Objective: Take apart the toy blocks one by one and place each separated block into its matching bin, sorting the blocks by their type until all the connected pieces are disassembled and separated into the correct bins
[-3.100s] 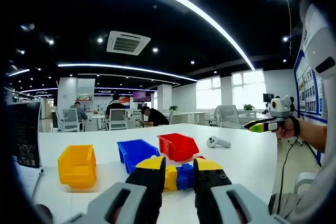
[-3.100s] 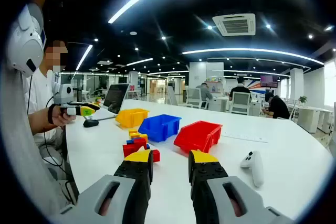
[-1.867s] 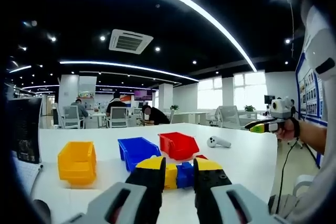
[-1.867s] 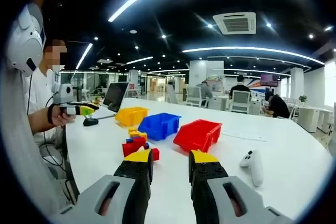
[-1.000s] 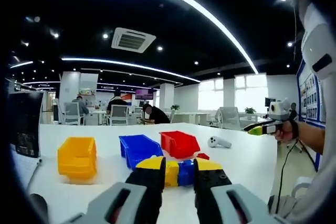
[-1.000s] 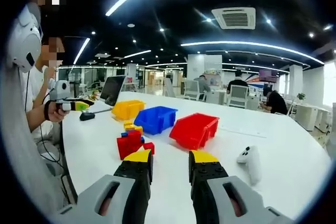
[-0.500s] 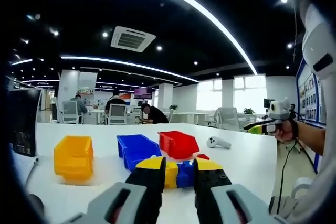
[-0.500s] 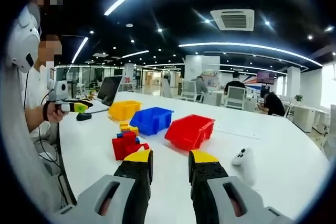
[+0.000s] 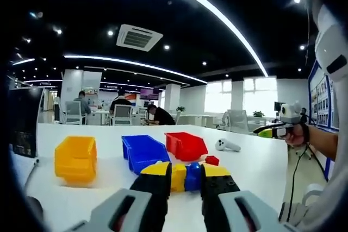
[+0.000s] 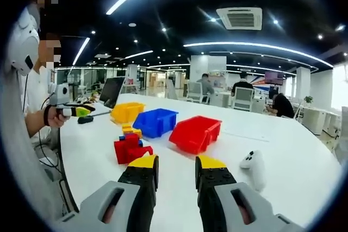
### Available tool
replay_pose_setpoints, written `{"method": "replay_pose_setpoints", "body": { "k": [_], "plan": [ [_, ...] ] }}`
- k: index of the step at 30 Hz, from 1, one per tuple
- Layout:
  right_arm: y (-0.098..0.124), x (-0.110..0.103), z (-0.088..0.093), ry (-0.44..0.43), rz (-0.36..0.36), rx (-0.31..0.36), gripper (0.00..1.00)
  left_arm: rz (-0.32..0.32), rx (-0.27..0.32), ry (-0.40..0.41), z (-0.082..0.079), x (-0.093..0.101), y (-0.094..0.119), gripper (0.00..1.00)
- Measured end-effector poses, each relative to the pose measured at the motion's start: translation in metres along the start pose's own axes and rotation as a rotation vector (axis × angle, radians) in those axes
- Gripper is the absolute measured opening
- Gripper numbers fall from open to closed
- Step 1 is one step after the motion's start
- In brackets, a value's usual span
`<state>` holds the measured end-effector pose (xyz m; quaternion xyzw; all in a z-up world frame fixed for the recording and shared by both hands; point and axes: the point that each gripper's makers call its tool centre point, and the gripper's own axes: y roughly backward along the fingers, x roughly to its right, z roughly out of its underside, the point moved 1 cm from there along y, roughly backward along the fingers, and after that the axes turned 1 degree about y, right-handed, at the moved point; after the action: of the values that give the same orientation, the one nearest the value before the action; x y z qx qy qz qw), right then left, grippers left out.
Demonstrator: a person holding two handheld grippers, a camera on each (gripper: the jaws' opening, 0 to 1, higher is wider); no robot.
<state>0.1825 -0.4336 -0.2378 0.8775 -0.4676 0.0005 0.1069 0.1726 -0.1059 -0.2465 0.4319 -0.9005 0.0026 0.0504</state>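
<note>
In the left gripper view, the left gripper [image 9: 184,173] is seen at the bottom with its yellow-tipped jaws held a narrow gap apart and nothing gripped between them. Just beyond the tips, the joined toy blocks [image 9: 186,175] are set on the white table [image 9: 250,161], with yellow and blue pieces visible in the gap and a red piece at the right. Farther back, three bins are lined up: a yellow bin [image 9: 75,158] at the left, a blue bin [image 9: 143,151] in the middle and a red bin [image 9: 186,145] at the right. What lies inside them cannot be told from this low angle. A white controller [image 9: 226,145] is laid beyond the red bin.

In the right gripper view, the right gripper [image 10: 177,173] is likewise held slightly parted and empty above the table. The blocks are seen just ahead and to the left, with the three bins behind them. At the far left the left gripper is held in a person's hand [image 10: 53,117]
</note>
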Motion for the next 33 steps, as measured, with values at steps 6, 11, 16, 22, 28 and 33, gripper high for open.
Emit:
{"method": "replay_pose_setpoints", "body": {
  "k": [6,11,16,22,28,33],
  "plan": [
    [-0.002,-0.001,-0.003,0.002,-0.002,0.008,0.28,-0.004,0.007,-0.005,-0.003,-0.001,0.003,0.23],
    [-0.001,0.0,-0.003,0.002,0.002,0.009,0.28,-0.01,0.002,-0.001,-0.001,-0.002,0.004,0.23],
    [0.002,0.001,-0.004,0.003,0.009,0.013,0.28,-0.003,0.003,-0.004,-0.002,0.001,0.003,0.23],
    [0.008,0.004,-0.002,0.0,0.027,0.006,0.28,0.0,0.005,-0.002,-0.002,0.002,0.002,0.23],
    [0.013,0.007,-0.003,0.003,0.043,0.005,0.28,0.013,0.002,-0.002,-0.001,0.006,0.0,0.23],
    [0.014,0.007,-0.004,0.004,0.044,0.006,0.28,0.018,0.004,-0.003,-0.002,0.008,-0.001,0.23]
  ]
}}
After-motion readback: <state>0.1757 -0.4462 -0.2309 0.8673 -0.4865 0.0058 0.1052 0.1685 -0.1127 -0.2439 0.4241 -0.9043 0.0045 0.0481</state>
